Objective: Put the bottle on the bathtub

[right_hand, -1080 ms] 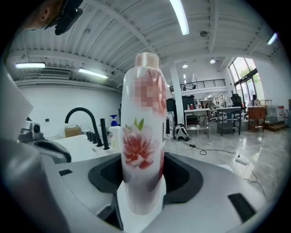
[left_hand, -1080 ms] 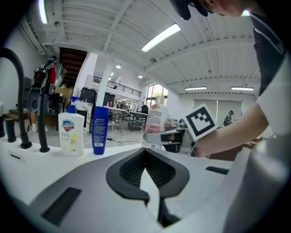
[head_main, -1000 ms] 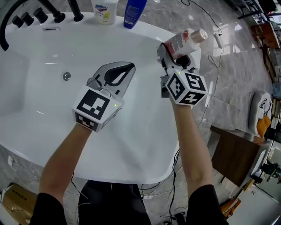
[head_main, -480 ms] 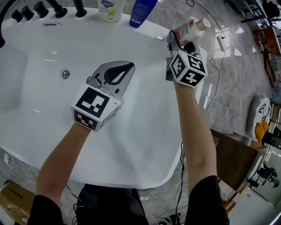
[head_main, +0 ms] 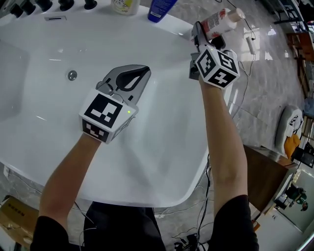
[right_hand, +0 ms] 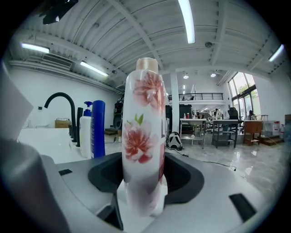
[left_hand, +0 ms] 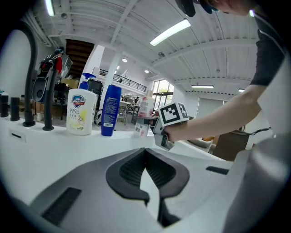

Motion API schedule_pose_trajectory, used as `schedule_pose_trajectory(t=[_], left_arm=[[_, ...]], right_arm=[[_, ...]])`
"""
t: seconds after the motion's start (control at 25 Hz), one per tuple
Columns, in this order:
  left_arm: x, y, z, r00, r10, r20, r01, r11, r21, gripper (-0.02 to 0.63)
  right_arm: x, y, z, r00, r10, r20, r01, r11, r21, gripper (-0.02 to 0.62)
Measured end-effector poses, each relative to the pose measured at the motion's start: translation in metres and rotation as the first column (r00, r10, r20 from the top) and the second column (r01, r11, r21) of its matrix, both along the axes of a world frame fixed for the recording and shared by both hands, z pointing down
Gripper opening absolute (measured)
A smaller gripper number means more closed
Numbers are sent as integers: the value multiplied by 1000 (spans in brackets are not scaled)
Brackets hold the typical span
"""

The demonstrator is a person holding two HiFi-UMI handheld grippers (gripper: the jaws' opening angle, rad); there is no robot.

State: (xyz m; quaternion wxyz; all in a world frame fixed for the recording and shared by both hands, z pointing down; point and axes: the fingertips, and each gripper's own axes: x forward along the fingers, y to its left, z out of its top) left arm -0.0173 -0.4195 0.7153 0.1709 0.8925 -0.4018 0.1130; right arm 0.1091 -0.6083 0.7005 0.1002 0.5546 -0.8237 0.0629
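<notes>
A white bottle with pink flowers [head_main: 219,21] lies tilted in my right gripper [head_main: 208,32], which is shut on its lower body over the bathtub's far right rim [head_main: 182,28]. In the right gripper view the flowered bottle [right_hand: 142,132] fills the middle between the jaws of the right gripper [right_hand: 143,184]. My left gripper [head_main: 139,74] hovers over the white bathtub [head_main: 162,108] basin, shut with nothing in it. In the left gripper view the left gripper [left_hand: 146,157] has its jaws touching, and the flowered bottle [left_hand: 145,108] shows beyond them.
A white soap bottle [head_main: 125,5] and a blue bottle [head_main: 162,8] stand on the far rim, next to black taps [head_main: 64,4]. The drain [head_main: 72,75] sits at the left of the basin. A marble floor with cables [head_main: 245,73] and a brown cabinet [head_main: 267,171] lie right of the tub.
My right gripper has carried the flowered bottle farther away, toward the tub's far right rim. The left gripper has stayed about where it was.
</notes>
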Motion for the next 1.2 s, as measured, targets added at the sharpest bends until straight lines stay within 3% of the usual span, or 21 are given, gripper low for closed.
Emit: schedule_pose_trajectory(t=[0.32,0.56,0.92,1.04,1.2], left_arm=[[9,2,-10,1000,-8,-11,8,1000,-1,8],[16,19,-29,1000,-5,-18,4,1000,-10,8],[18,73,-109,999,-25,-31,24,999,-33,8],[19,98,-151,999,-25,-47,23,999,-36,8],[12,137,-205,998,-20,-67,17,999,-48,8]], right_arm=[[5,17,0,1000,-7,-16,7,1000,-23,253],[13,63,-12,999,-5,37,6,999,-45,253],[27,163,-129,982,-3,190,-1,1000,21,226],[29,209,-172,983,-21,181,18,1000,20,225],[7,277,-219,981,-111,158,110,994,16,225]])
